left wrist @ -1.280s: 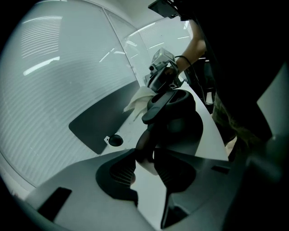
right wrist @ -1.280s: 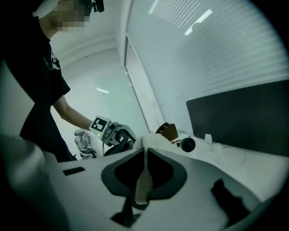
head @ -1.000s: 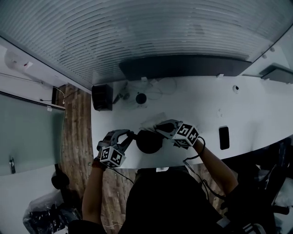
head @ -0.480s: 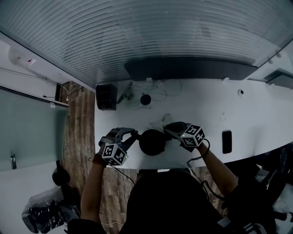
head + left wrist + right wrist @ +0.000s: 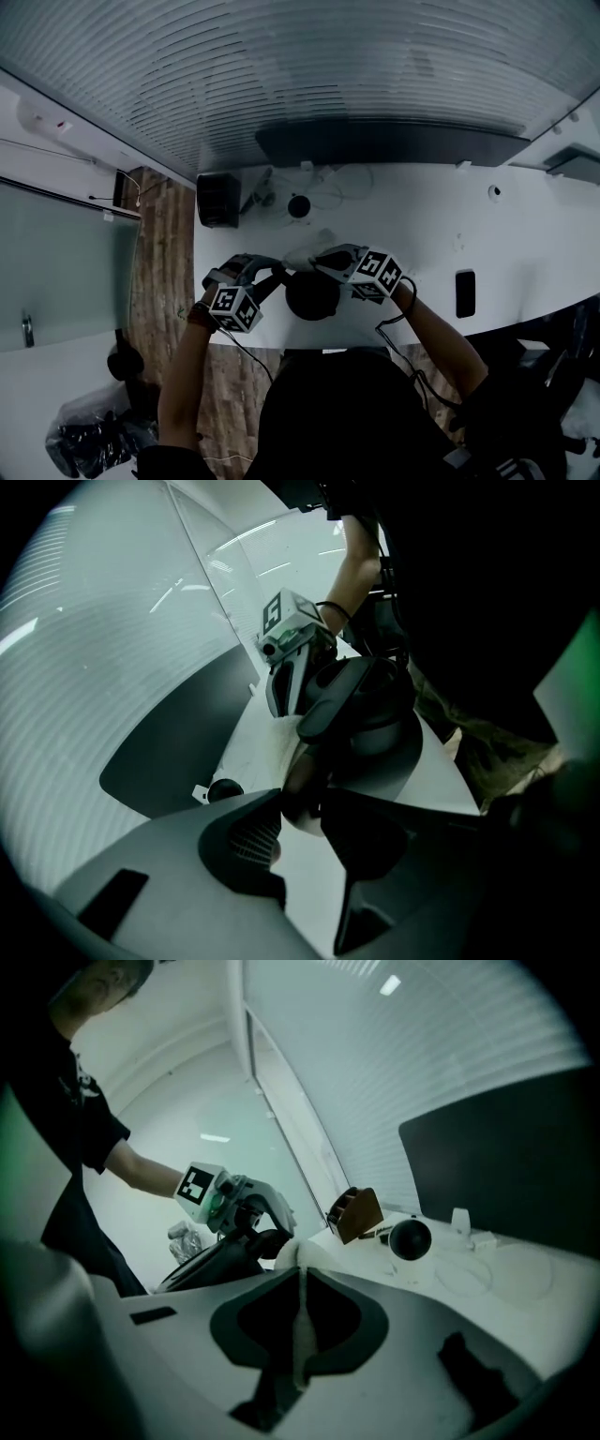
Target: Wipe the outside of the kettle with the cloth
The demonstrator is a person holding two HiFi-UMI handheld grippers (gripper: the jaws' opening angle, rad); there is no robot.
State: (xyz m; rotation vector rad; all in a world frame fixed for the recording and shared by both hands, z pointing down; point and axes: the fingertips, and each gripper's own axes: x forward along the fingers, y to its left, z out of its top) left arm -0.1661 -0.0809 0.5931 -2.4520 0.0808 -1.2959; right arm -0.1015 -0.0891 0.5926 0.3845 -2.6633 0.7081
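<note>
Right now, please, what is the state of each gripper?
Left gripper: closed on the kettle handle.
Right gripper: closed on the cloth.

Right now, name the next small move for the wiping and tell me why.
Probably slide the cloth down and around the side of the kettle. The right gripper is shut on the cloth, which sits bunched against the kettle's upper edge. The left gripper looks clamped on the handle, so the kettle should stay steady.
</note>
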